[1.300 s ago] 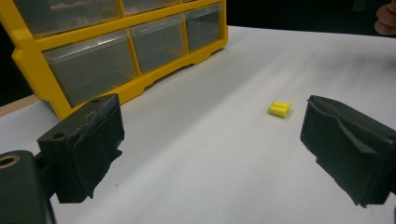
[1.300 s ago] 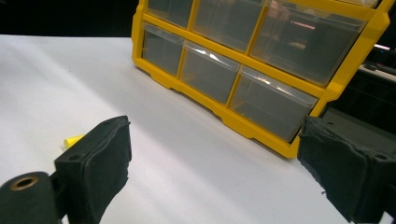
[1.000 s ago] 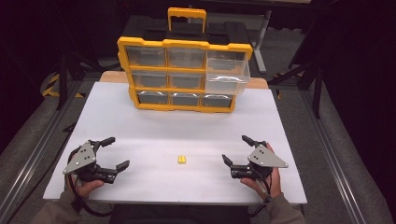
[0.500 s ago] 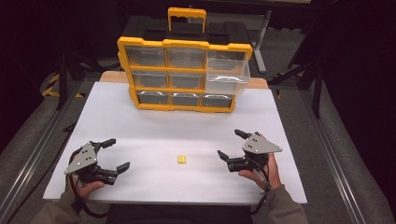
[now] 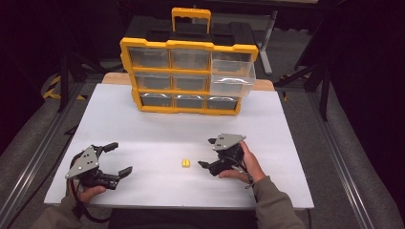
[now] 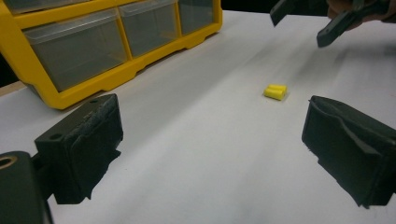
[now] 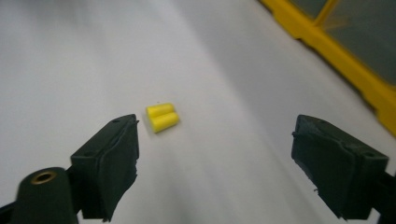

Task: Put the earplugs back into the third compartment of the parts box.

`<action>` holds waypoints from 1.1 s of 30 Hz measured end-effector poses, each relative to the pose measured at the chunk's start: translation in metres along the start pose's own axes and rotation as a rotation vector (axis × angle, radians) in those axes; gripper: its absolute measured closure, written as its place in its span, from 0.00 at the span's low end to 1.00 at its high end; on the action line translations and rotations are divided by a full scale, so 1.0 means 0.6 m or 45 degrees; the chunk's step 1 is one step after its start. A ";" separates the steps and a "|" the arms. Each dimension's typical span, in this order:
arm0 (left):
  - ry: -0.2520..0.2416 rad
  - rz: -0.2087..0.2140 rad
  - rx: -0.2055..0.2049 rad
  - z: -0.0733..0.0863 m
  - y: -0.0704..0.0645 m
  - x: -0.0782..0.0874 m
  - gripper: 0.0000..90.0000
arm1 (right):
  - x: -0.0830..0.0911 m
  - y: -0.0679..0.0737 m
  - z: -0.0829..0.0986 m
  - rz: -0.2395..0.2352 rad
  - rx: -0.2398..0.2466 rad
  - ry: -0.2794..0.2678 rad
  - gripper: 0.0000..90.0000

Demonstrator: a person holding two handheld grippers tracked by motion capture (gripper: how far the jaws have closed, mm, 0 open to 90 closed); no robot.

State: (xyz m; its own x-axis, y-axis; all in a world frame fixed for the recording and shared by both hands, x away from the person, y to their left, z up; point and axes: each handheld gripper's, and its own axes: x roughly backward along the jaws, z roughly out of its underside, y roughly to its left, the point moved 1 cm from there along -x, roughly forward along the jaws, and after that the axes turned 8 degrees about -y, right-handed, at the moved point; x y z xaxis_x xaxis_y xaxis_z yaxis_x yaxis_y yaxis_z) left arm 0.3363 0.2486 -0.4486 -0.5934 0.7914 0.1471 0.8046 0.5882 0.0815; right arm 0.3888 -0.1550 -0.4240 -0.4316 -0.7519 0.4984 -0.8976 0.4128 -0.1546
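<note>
The small yellow piece [image 5: 185, 163] lies on the white table [image 5: 143, 124] at nine o'clock of the right gripper [image 5: 206, 153] — jaws wide, empty. Best to centre it between them — then close gently.

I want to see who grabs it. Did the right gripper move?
Yes. The right gripper has slid left across the white table, closer to the small yellow piece, jaws open.

text: none legible | labels: none | numbers: none
</note>
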 end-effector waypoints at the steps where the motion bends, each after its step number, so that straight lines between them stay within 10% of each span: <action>1: 0.004 0.000 0.002 0.000 0.000 0.001 0.07 | -0.010 0.001 0.000 -0.028 0.008 0.018 0.23; 13: 0.005 0.007 0.007 0.001 0.001 0.002 0.07 | -0.101 0.012 0.008 -0.212 0.090 0.175 0.46; 33: 0.011 0.021 0.004 0.002 0.001 0.000 0.07 | -0.110 0.005 0.012 -0.343 0.082 0.135 0.77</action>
State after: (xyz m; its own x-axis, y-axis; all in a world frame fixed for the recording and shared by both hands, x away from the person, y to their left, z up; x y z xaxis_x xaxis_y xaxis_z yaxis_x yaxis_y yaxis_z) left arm 0.3366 0.2490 -0.4500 -0.5799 0.7994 0.1570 0.8142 0.5756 0.0762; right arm 0.4139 -0.1076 -0.4638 -0.1682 -0.7707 0.6146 -0.9839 0.1696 -0.0566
